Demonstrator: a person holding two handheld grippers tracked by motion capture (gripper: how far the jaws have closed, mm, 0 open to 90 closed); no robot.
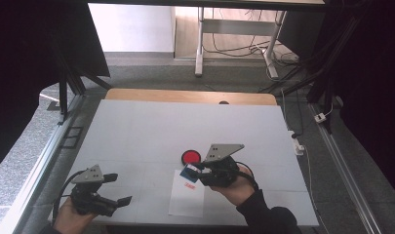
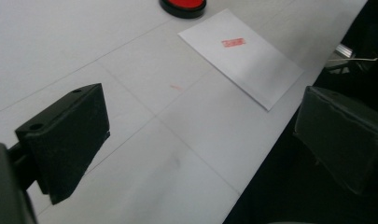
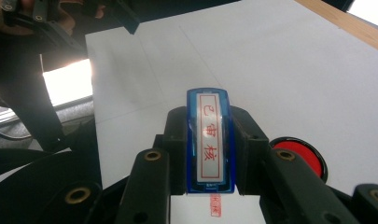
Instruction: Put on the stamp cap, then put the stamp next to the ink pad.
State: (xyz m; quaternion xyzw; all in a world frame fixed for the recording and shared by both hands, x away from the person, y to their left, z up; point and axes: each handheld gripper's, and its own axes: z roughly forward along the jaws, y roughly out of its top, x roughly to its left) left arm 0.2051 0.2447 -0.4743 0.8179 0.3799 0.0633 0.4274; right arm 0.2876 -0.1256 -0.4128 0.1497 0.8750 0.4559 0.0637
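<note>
The left tongs [image 1: 119, 189], nearest the camera in the high view, hang released over the near left part of the white worktop [image 1: 136, 131], well to the left of the paper sheet [image 1: 187, 199]. Nothing sits between their jaws, probably because this hand has no part in the stamping and is kept out of the way. The right tongs [image 1: 192, 170] are clenched on the blue stamp [image 3: 210, 140], gripping it by its two long sides so that the labelled top with red characters faces the right gripper view and the printing face can point down at the sheet. The stamp is held just above the far end of the sheet, over a red imprint [image 2: 233, 42] already on it. The red ink pad [image 1: 190, 156] lies just beyond the sheet's far edge, close enough for re-inking with a short reach.
</note>
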